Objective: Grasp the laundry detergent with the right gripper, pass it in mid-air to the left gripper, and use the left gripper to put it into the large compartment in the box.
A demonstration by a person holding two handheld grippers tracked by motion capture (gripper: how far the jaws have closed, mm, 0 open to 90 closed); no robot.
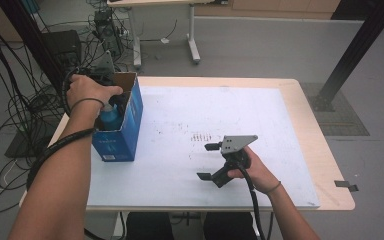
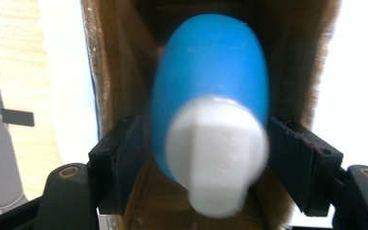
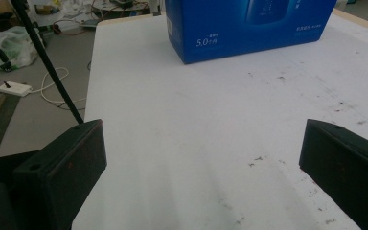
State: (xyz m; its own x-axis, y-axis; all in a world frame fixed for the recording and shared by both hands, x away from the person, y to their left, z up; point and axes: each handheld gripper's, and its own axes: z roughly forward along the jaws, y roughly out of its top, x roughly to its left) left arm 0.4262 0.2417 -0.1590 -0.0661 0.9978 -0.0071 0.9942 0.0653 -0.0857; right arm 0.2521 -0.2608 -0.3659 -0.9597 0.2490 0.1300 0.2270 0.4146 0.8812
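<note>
Blue, smooth plastic makes up the rounded bottle with a white cap (image 2: 211,96), which sits in the mouth of the open blue cardboard box (image 1: 121,134) at the left edge of the white-covered surface (image 1: 190,165). The left hand-held gripper (image 2: 211,163) has its black jaws pressed against the bottle's two flanks, just above the cap, so it has hold of the bottle. I judge the bottle light and stiff but slippery, its curved sides apt to squirt out of flat pads; the widest part of the body, where the pads (image 2: 120,163) now bear, looks the safest place to hold. The left hand (image 1: 87,90) reaches over the box top, forearm stretched forward, gripper pointing down into the box. The right hand-held gripper (image 1: 211,161) rests low over the bare surface, well apart from the box, its jaws wide apart and holding nothing.
</note>
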